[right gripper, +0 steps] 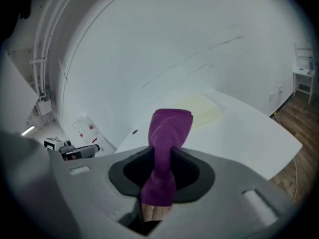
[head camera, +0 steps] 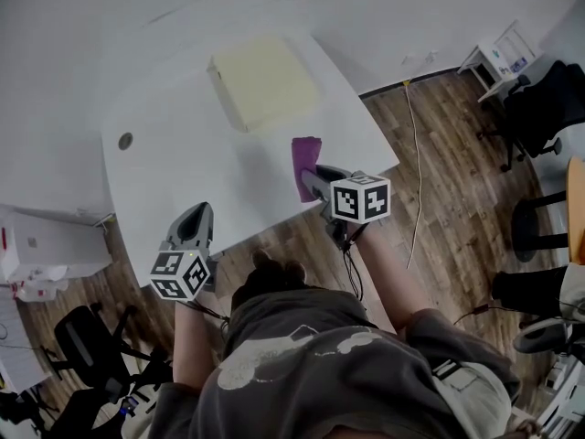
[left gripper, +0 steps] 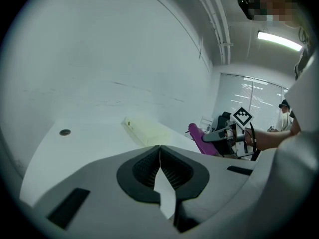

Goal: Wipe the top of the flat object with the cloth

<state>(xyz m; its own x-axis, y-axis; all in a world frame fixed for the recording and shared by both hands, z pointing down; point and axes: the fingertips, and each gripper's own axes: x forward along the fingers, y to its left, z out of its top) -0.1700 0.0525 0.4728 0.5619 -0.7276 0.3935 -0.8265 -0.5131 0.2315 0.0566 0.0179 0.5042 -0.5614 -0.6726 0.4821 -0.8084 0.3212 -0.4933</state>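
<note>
Right tongs (right gripper: 162, 156) are clenched on the purple cloth (right gripper: 169, 131): the pinch sits low on the fabric and a folded length stands past the tips. In the head view the cloth (head camera: 306, 156) is over the white tabletop (head camera: 183, 167), near its front right edge. It is short of the flat object (head camera: 263, 80) with bare tabletop between them, so no contact. Can't tell whether the cloth's far end touches the tabletop. The flat object is a pale yellow slab lying flat toward the back of the tabletop, its top uncovered. From the right gripper view it (right gripper: 202, 108) sits straight behind the cloth. Left tongs (left gripper: 160, 158) are clamped together, tips meeting, nothing between them. In the head view they (head camera: 196, 216) hang at the front left edge of the tabletop, well apart from the slab and from the right tongs (head camera: 311, 177). A small round hole (head camera: 125, 141) is in the tabletop at far left. Wood floor (head camera: 439, 154) on the right.
</note>
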